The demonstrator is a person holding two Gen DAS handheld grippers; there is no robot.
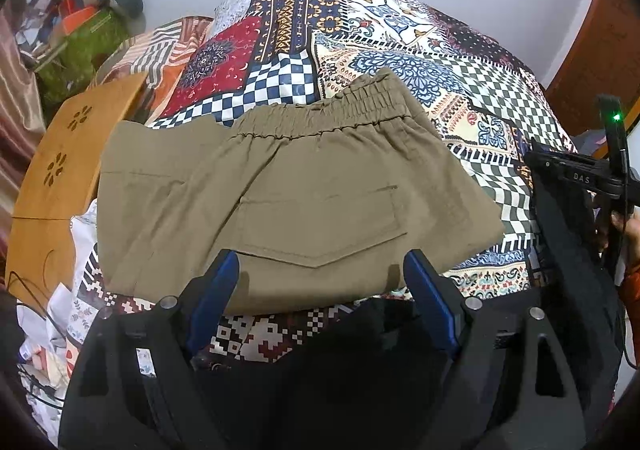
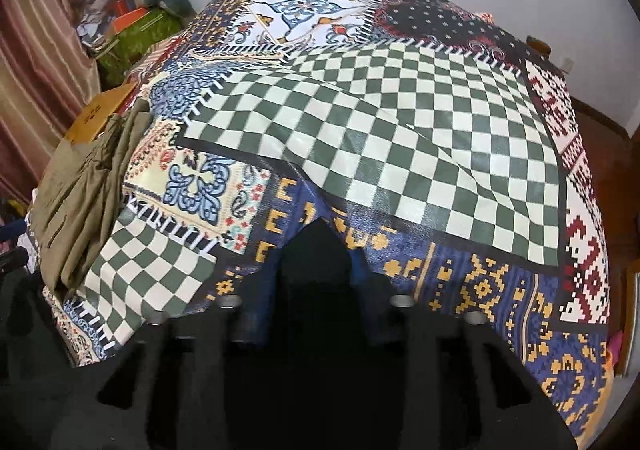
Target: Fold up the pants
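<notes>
The patchwork bedcover (image 1: 400,50) is spreading ahead of both tools. The khaki pants (image 1: 288,194), folded, are lying on it just ahead of the left hand-held gripper (image 1: 320,286), which is standing released. The right hand-held gripper (image 2: 316,250) is looking nearly clenched, perhaps empty.

The khaki pants (image 1: 296,206) lay folded flat on the patterned bedspread (image 1: 400,50), elastic waistband at the far side, a back pocket facing up near the middle

One pair of khaki pants (image 1: 296,202) (folded), one patchwork bedspread (image 2: 384,122), two tongs (image 1: 320,290).
</notes>
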